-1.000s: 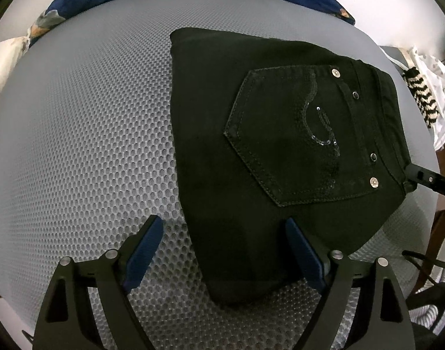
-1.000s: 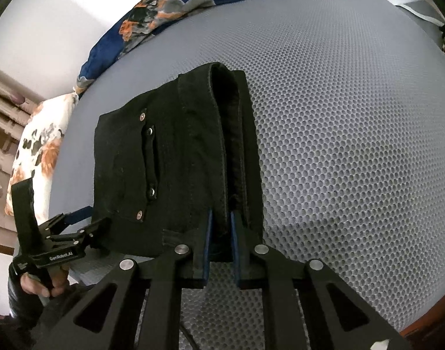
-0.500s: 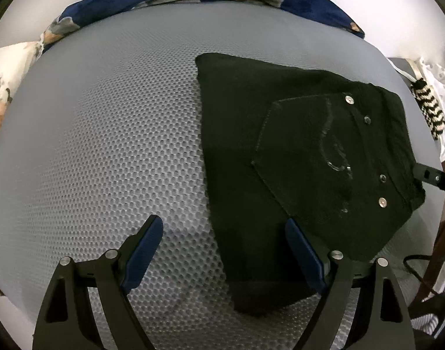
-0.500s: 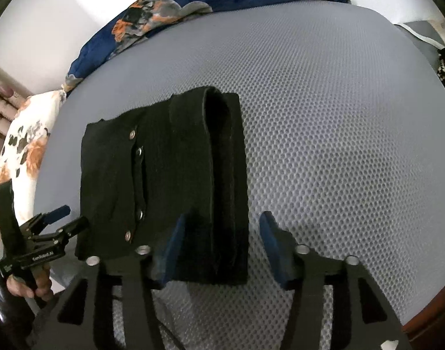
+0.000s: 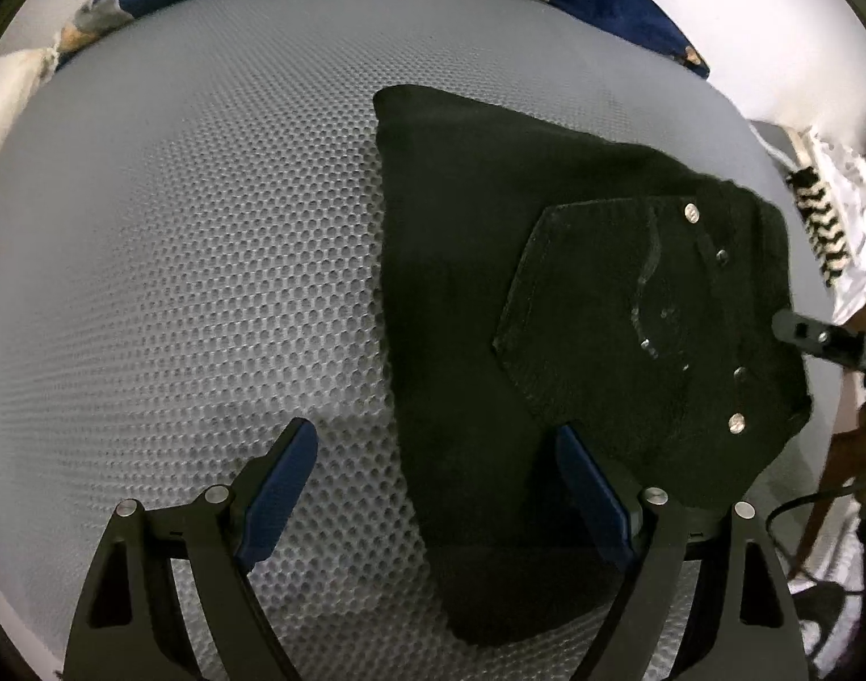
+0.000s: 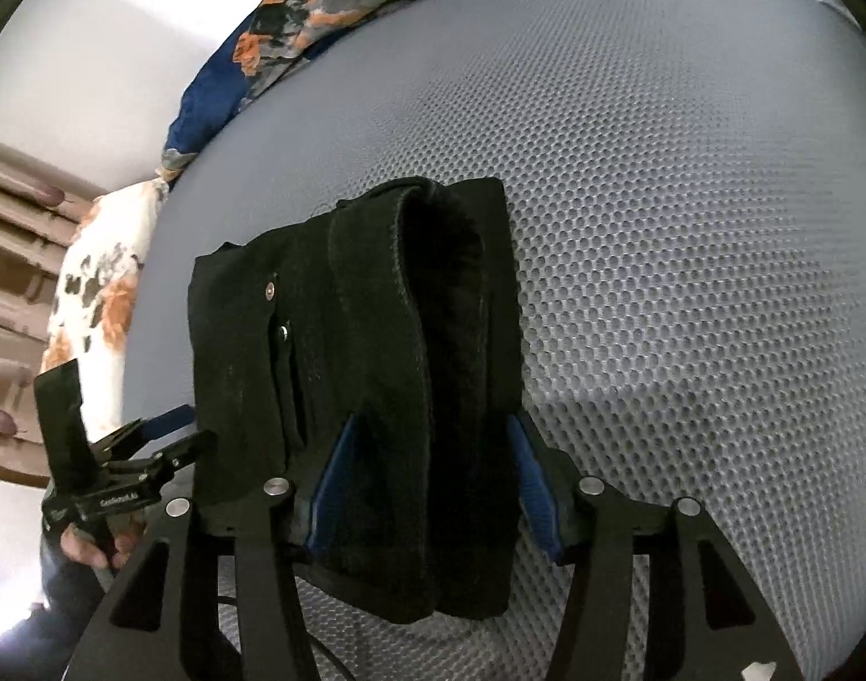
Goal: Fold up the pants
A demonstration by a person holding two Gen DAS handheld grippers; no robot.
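The folded black denim pants lie on the grey honeycomb-mesh mattress, long axis running away between the spread, empty right gripper; the left gripper, likewise agape, straddles the bundle's side edge.

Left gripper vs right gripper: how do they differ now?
The left gripper straddles only one edge of the folded black pants, with its left finger over bare grey mesh mattress. The right gripper straddles the pants' thick folded edge, cloth between both fingers. Both are open, with blue pads, gripping nothing.
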